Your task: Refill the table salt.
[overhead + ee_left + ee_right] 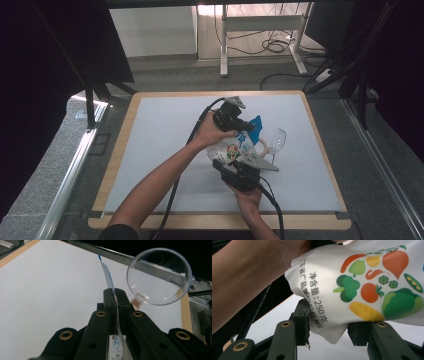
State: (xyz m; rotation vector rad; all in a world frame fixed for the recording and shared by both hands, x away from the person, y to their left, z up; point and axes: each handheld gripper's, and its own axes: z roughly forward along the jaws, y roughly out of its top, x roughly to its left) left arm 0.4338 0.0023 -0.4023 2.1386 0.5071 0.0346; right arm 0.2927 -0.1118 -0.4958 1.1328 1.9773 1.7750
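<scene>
Over the middle of the white table (165,150), the person holds a printed pouch (235,147) up between the two grippers, clear of the surface. The left gripper (248,127) reaches in from the far side, with the left hand (210,134) wrapped round its body; in the left gripper view its jaws stand nearly together, pinching the thin blue-and-white top edge of the pouch (110,282), which runs up edge-on out of the gap between them. The right gripper (239,167) comes from the near side, low under the pouch, the right hand (248,197) gripping it from beneath. In the right gripper view its jaws stand fairly wide apart, one on each side of the crumpled lower corner of the pouch (367,285); the left jaw seems to press the film there, but I cannot tell whether the right jaw touches it. That face of the pouch carries bright vegetable drawings and a line of black print. Just to the right of the pouch, a clear round plastic scoop (277,140) stands out from a pale ring; in the left gripper view it hangs just beyond the jaw tips (160,276), its short neck close to the right jaw.
</scene>
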